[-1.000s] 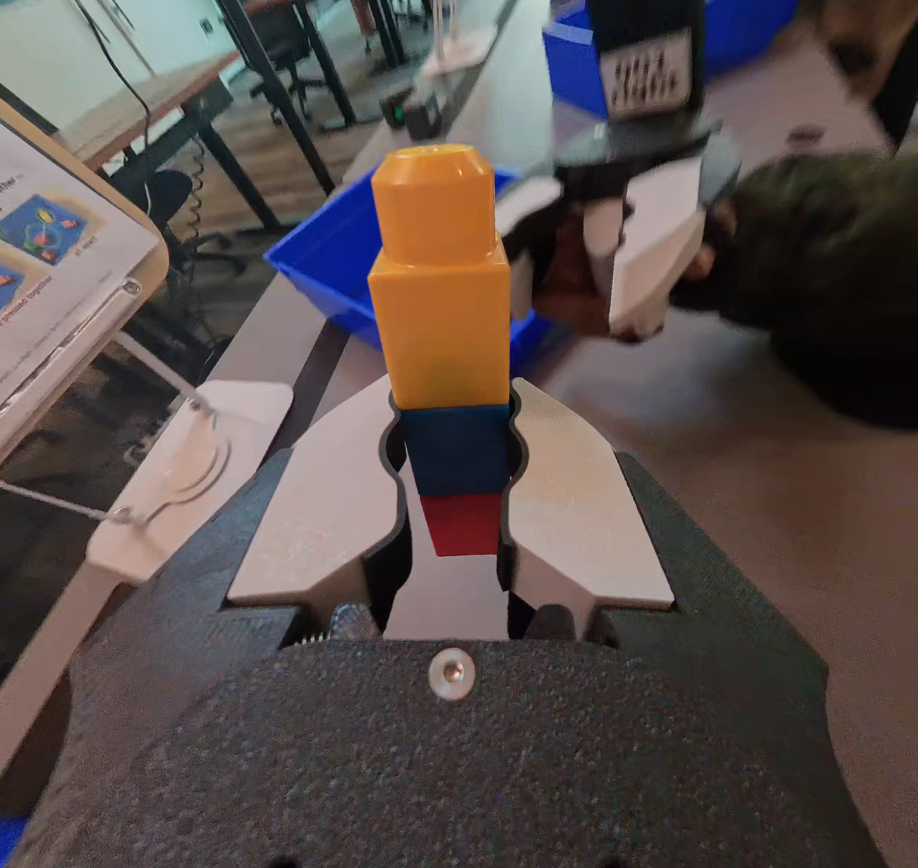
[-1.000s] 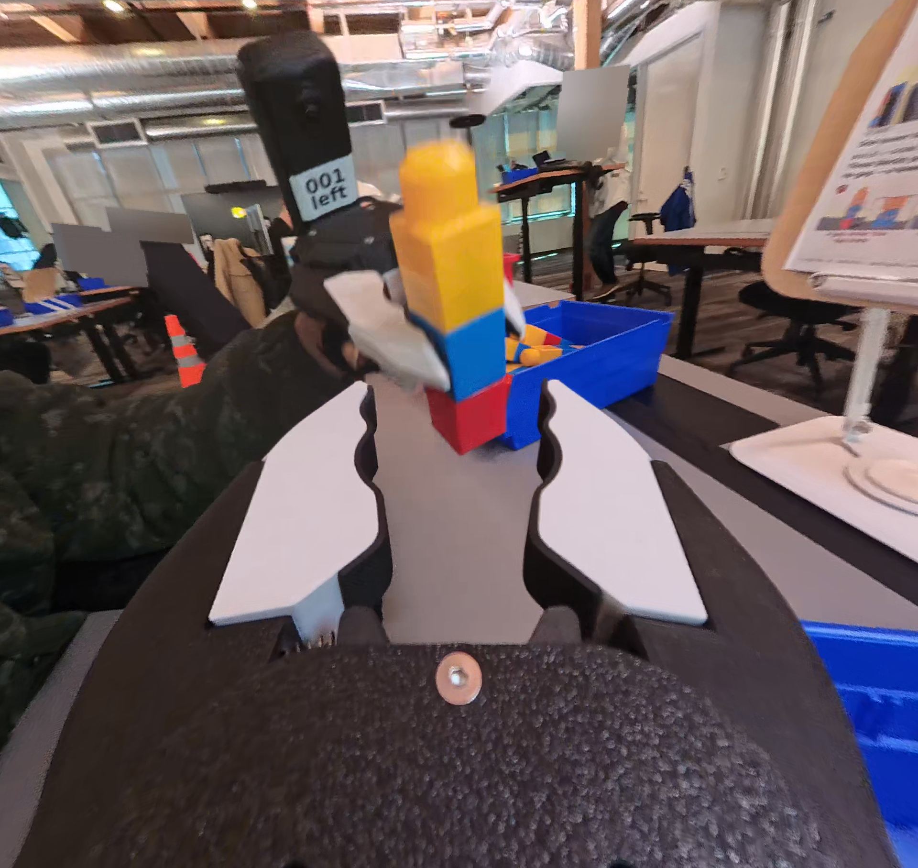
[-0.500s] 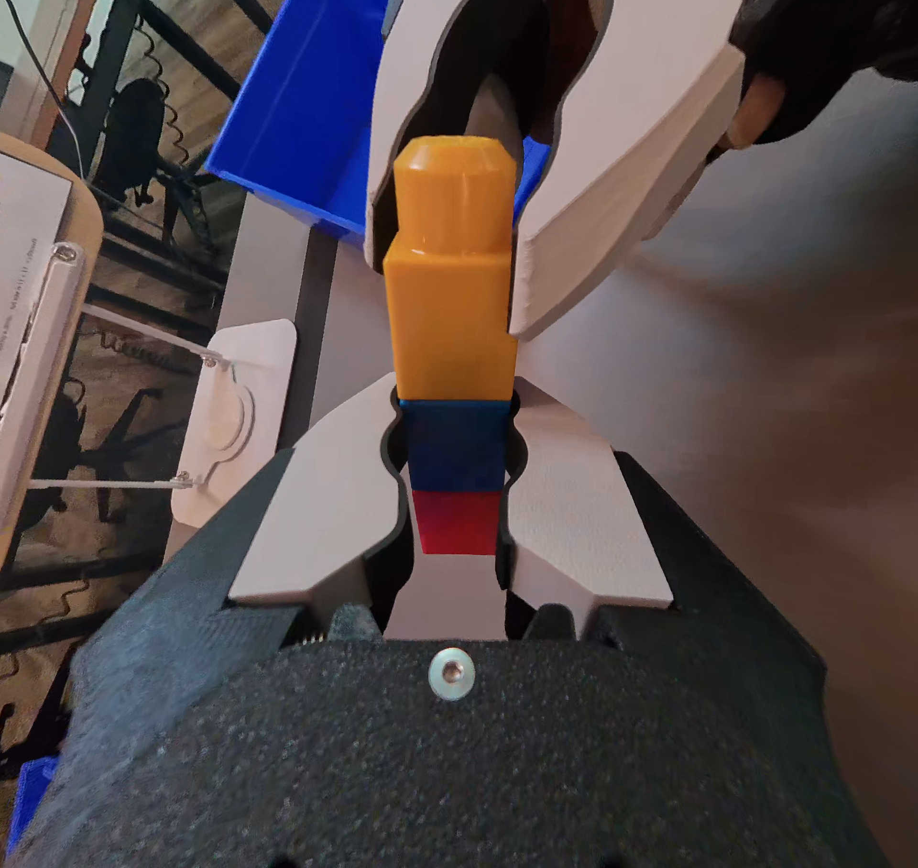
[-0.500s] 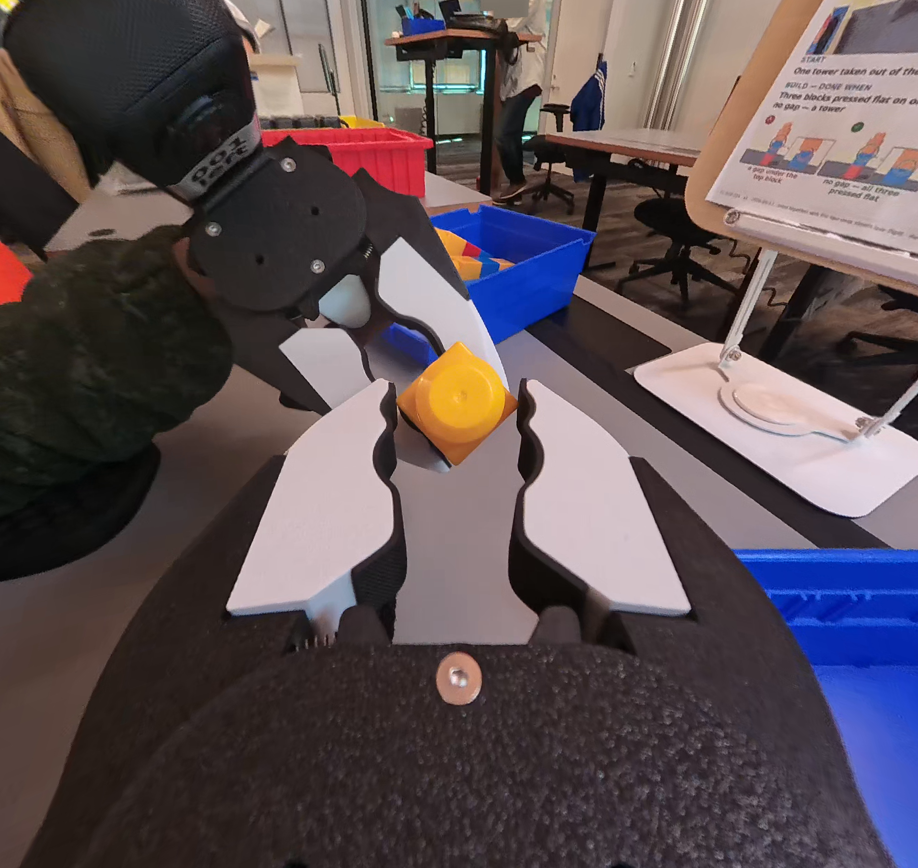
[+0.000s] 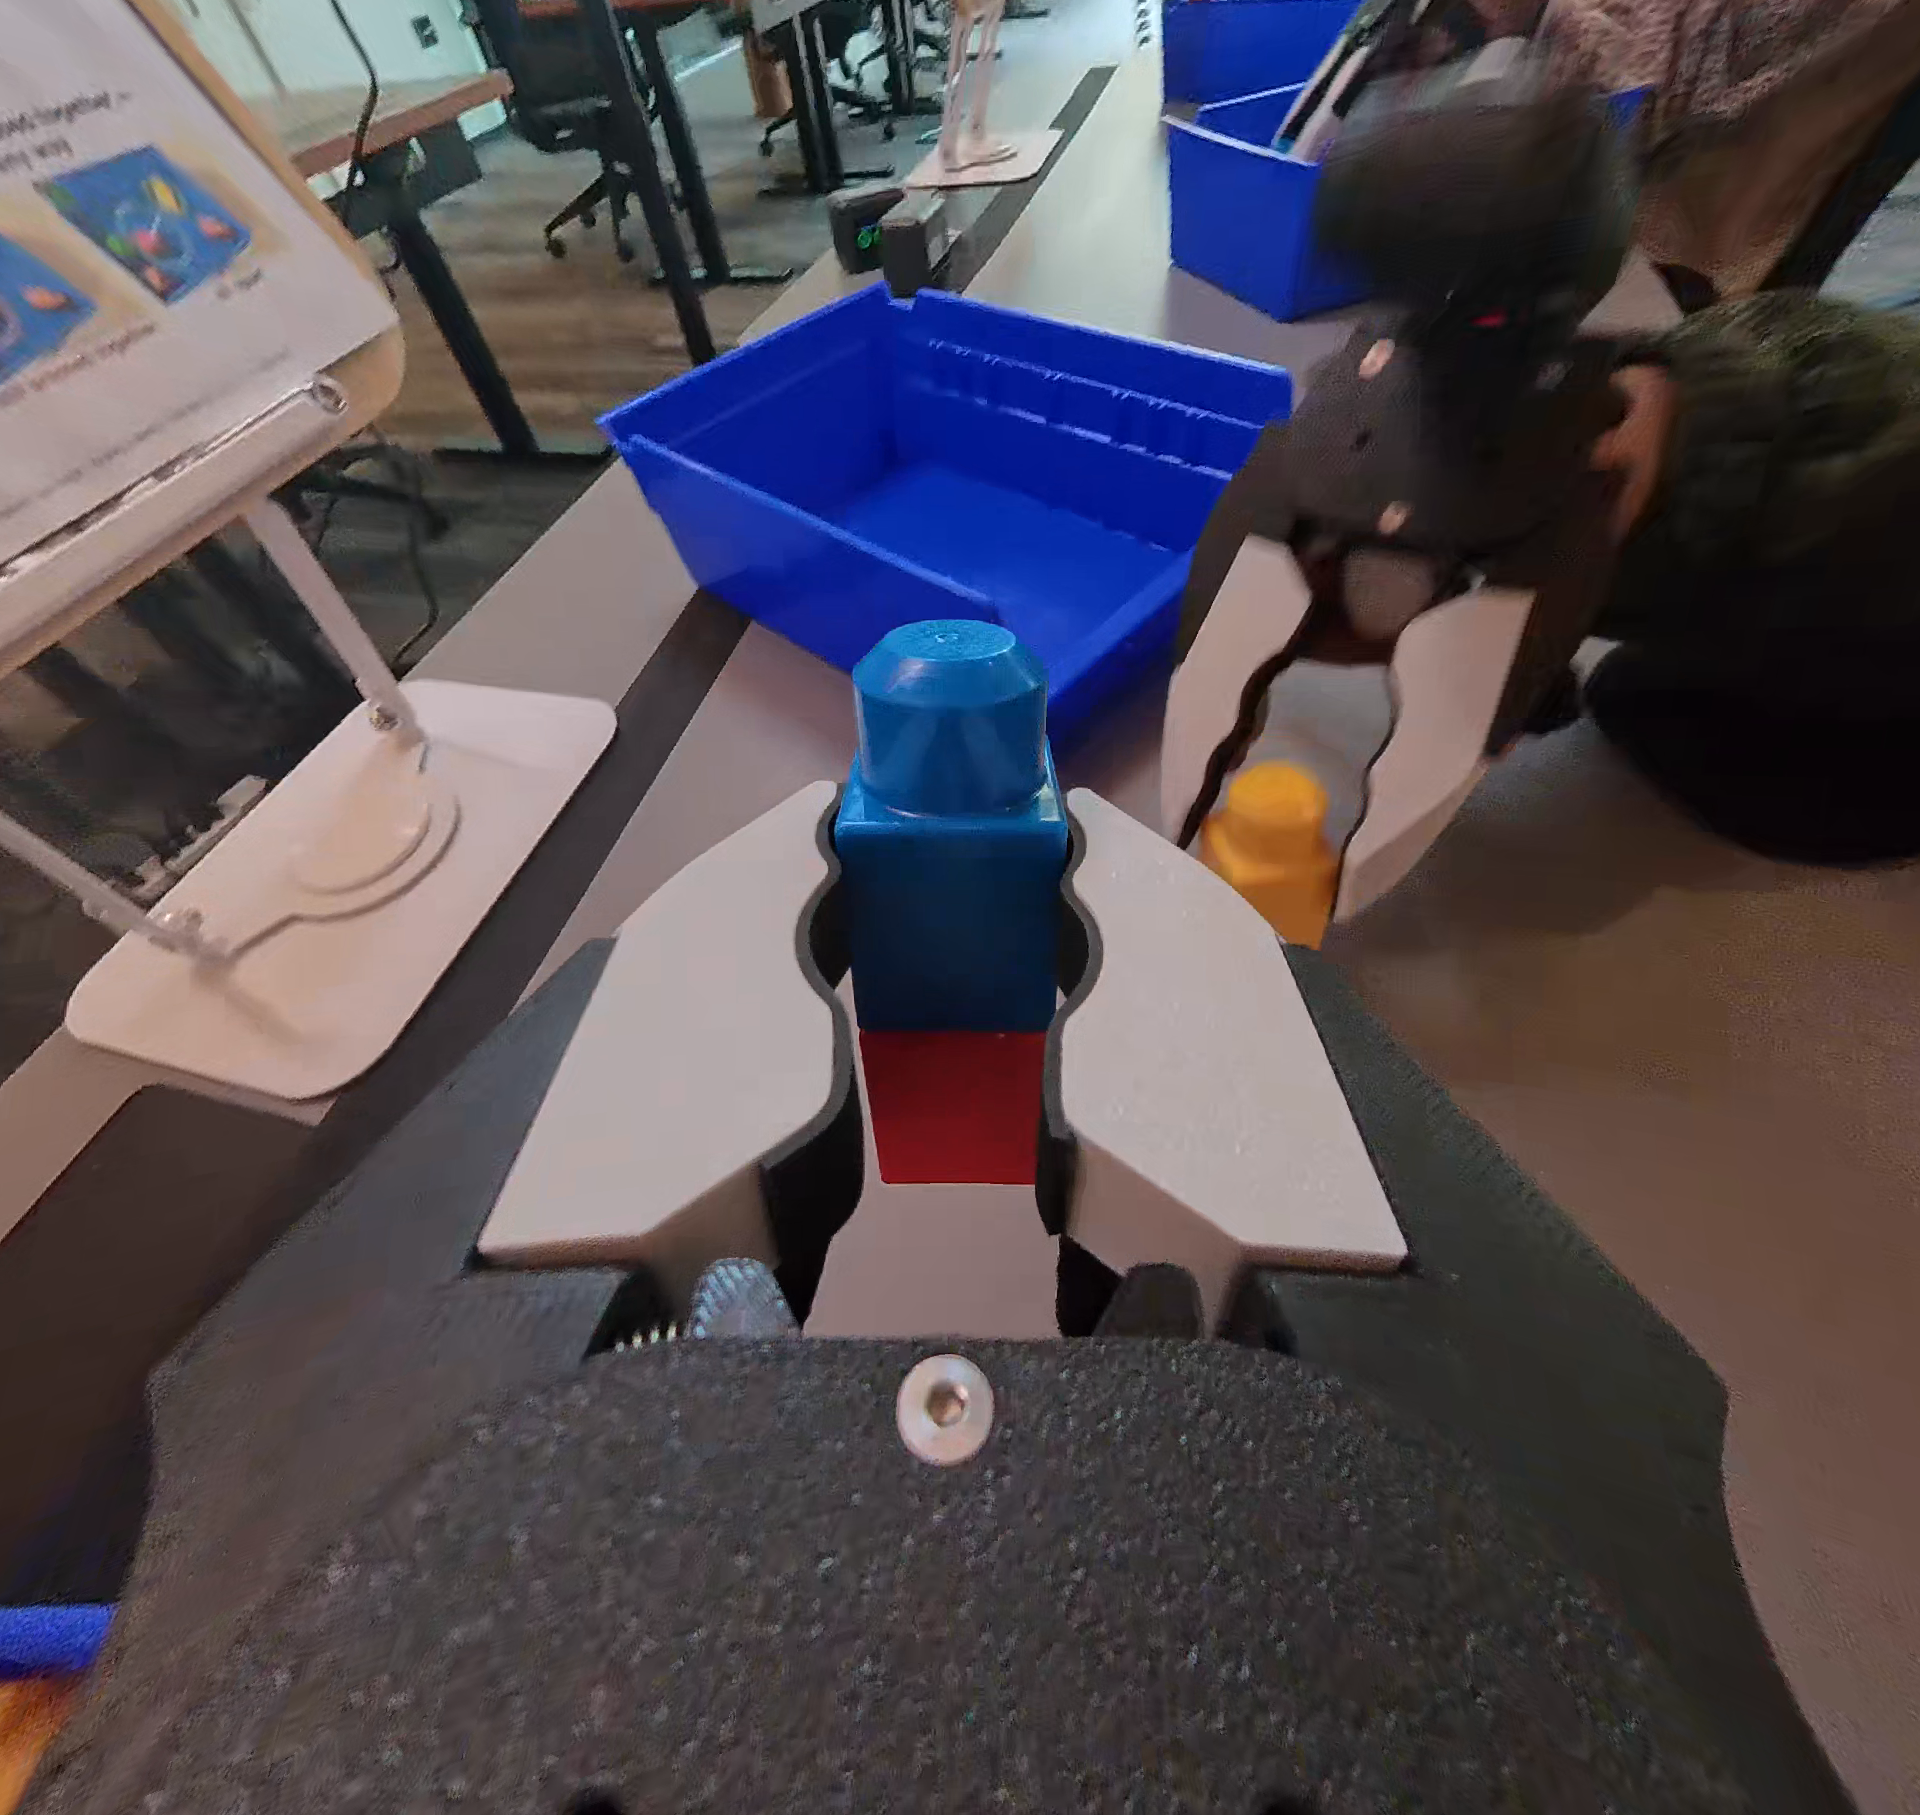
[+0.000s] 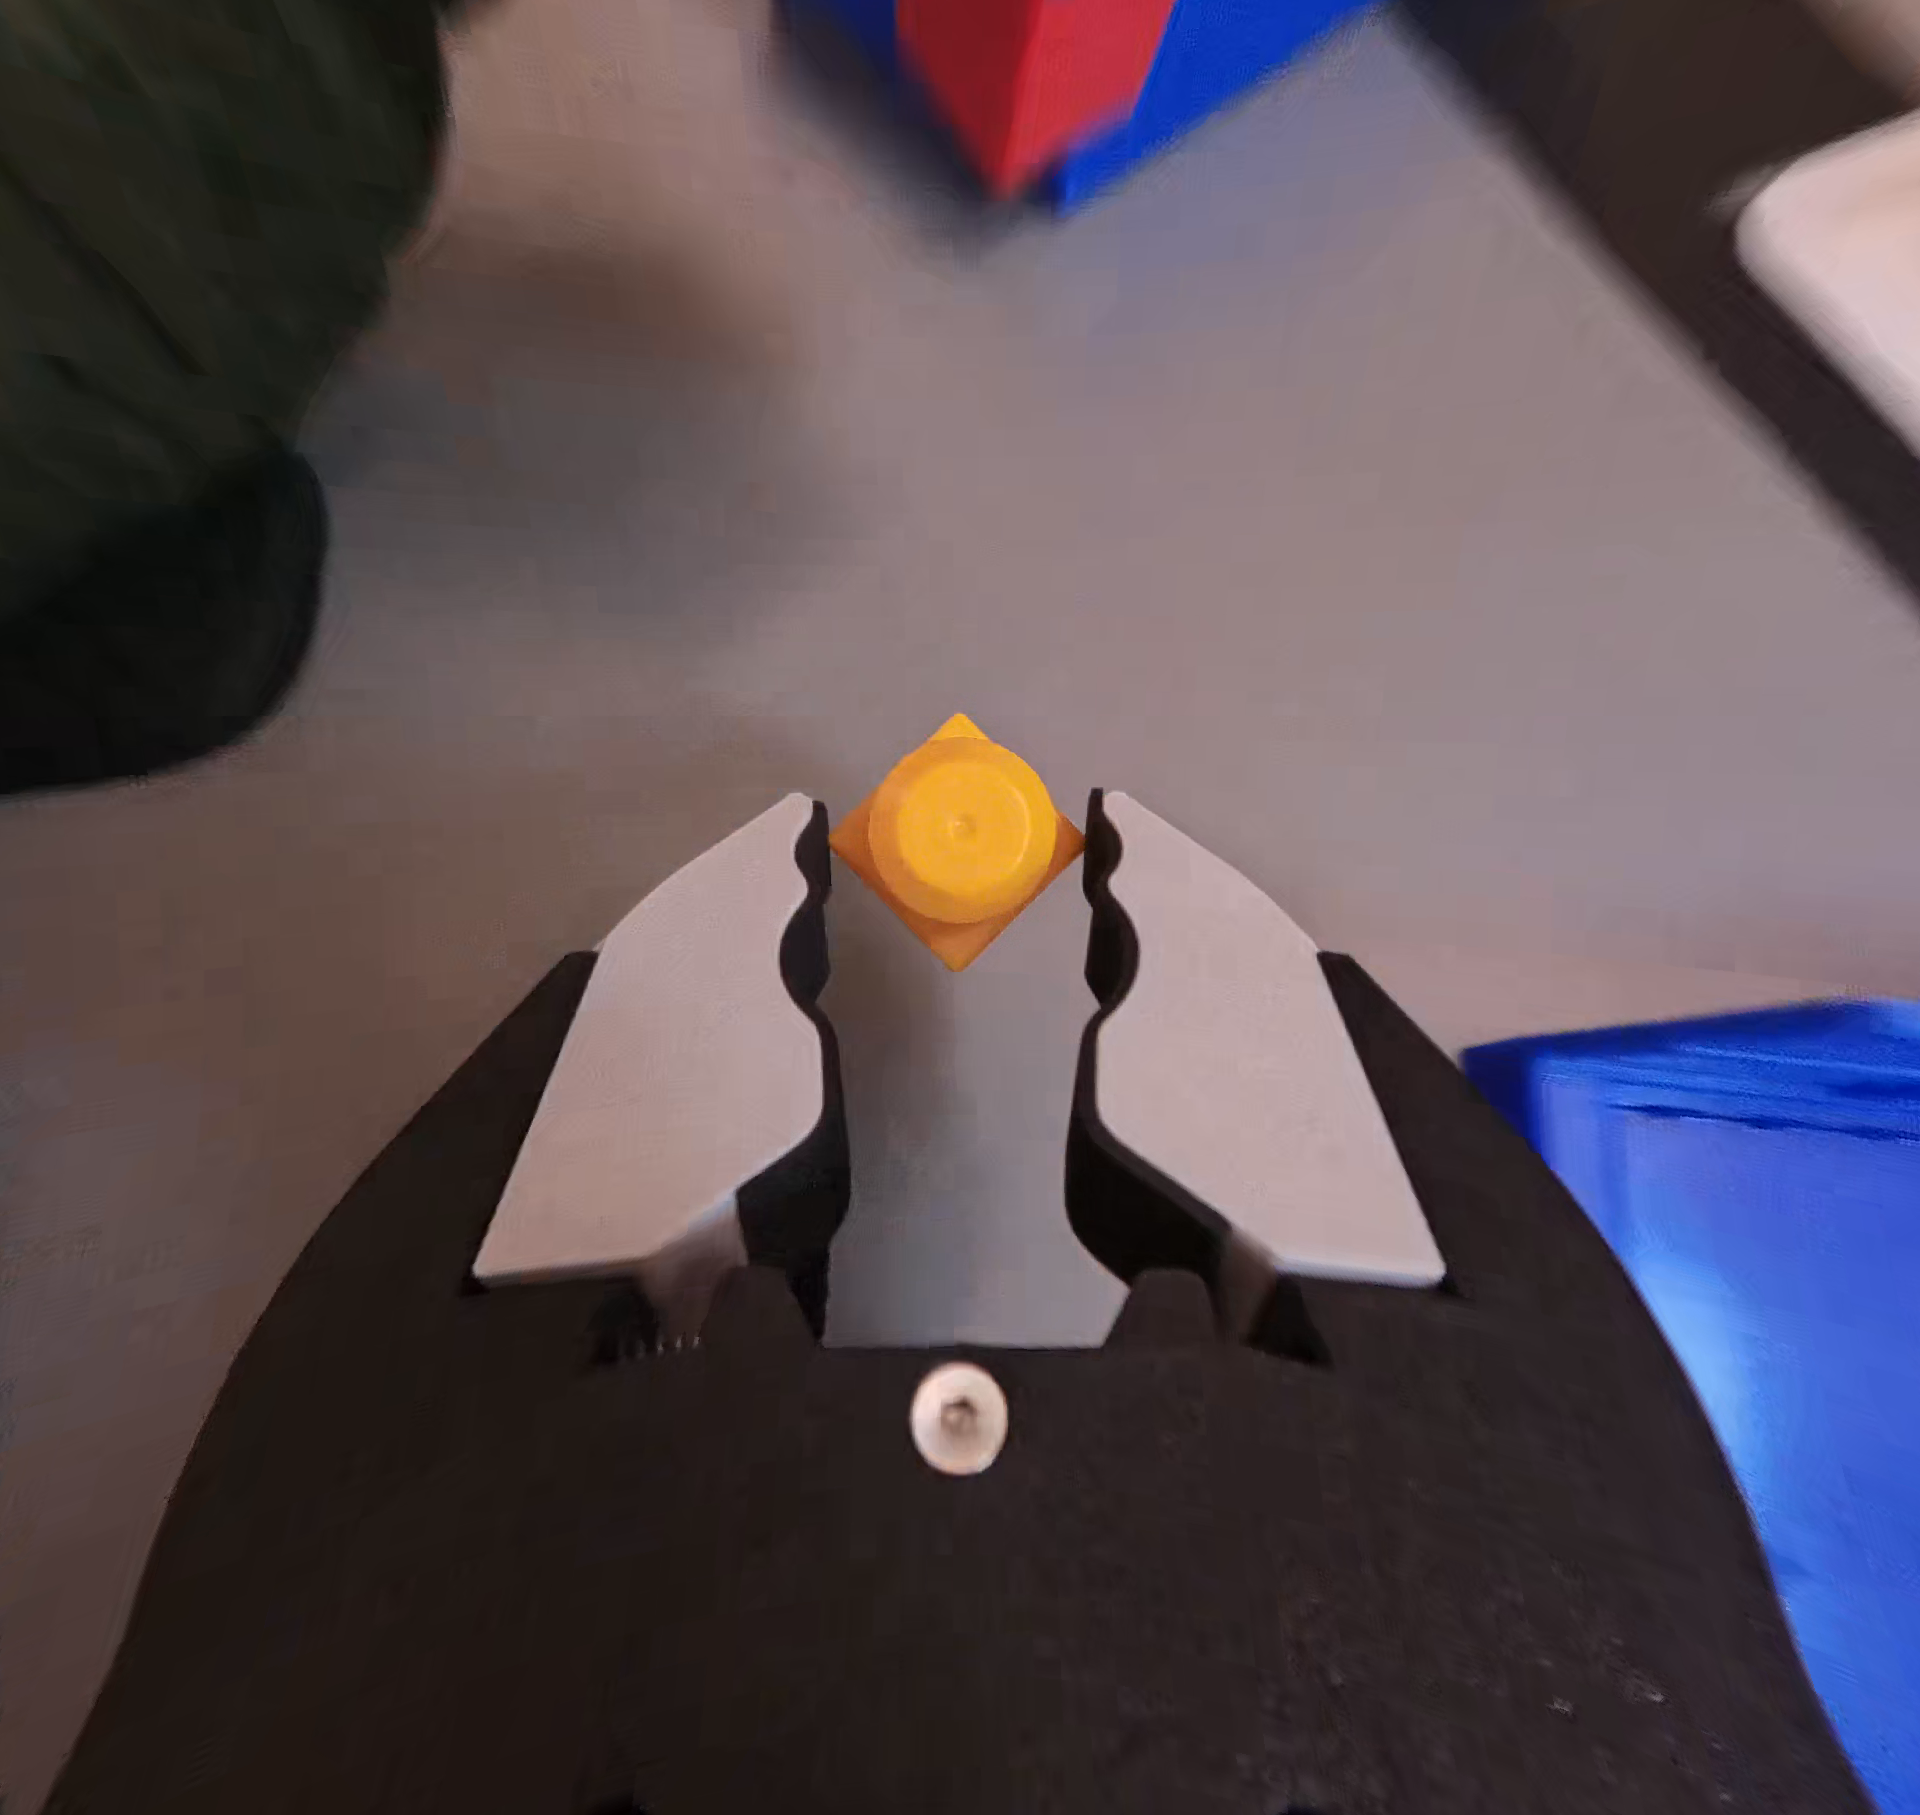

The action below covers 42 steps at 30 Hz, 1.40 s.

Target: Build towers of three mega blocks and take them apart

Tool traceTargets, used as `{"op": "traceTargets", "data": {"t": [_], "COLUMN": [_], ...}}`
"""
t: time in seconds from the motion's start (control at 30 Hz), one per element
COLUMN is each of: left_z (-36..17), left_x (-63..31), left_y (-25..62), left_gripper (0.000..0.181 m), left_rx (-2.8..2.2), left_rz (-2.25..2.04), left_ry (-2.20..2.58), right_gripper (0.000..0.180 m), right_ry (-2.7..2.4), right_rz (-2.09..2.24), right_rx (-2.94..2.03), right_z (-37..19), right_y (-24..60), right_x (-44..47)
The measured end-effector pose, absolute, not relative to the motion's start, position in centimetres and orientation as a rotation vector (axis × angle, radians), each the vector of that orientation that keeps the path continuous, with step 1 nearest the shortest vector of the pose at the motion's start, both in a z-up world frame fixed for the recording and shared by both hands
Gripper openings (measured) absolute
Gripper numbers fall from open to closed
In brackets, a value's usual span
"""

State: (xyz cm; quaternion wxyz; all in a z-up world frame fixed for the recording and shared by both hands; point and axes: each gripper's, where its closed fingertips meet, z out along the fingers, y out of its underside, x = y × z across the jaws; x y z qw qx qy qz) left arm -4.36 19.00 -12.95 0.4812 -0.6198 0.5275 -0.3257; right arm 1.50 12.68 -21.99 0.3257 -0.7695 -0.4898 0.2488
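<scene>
Grey worktop point(image 5: 1558, 1090), dark strip along left part. White stand base point(image 5: 343, 892) on it, carrying tilted board with printed sheet point(image 5: 156, 238). Beyond: wood-plank floor point(image 5: 499, 238), wood-topped desks on black legs point(image 5: 436, 103), black office chairs point(image 5: 582, 134), pale wall at far left.

1. A grey table point(image 5: 1558, 1090) carries everything.
2. An open blue bin point(image 5: 935, 508) sits on it at the far edge.
3. A white stand base point(image 5: 343, 892) lies to the left.
4. A yellow block point(image 6: 956, 835) stands upright on the table.
5. A second blue bin point(image 6: 1714, 1298) sits at right.
</scene>
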Motion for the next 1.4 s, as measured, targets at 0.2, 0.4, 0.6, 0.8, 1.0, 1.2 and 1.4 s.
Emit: {"op": "traceTargets", "data": {"t": [0.2, 0.4, 0.6, 0.8, 1.0, 1.2, 1.4], "left_z": [-12.4, -15.1, -18.2, -17.2, -17.1, -17.3, -17.7], "left_x": [-3.1, -1.2, 2.8, 3.4, 2.9, 3.3, 1.9], "left_y": [17.3, 17.7, 16.9, 18.4, 19.3, 19.1, 18.6], "left_gripper": [0.036, 0.036, 0.036, 0.039, 0.041, 0.042, 0.037], "left_rx": [-1.446, -1.512, -1.491, -1.377, -1.348, -1.325, -1.405], "left_rz": [-0.859, -0.643, -0.274, -0.171, -0.190, -0.185, -0.361], "left_ry": [1.341, 1.456, 1.652, 1.567, 1.511, 1.518, 1.552], "right_gripper": [0.056, 0.066, 0.048, 0.036, 0.031, 0.031, 0.030], "right_ry": [-1.412, -1.012, -0.702, -0.627, -0.508, -0.513, -0.574], "right_rz": [0.588, 0.855, 0.957, 0.921, 1.014, 1.019, 1.011], "right_rx": [-2.170, -1.826, -1.766, -1.762, -1.687, -1.705, -1.677], "right_z": [-28.4, -18.1, -15.1, -14.6, -12.1, -12.5, -11.9], "right_y": [12.4, 14.6, 16.6, 17.5, 17.9, 18.0, 17.4], "right_x": [0.5, -0.4, 1.5, 3.0, 5.6, 5.5, 4.9]}}
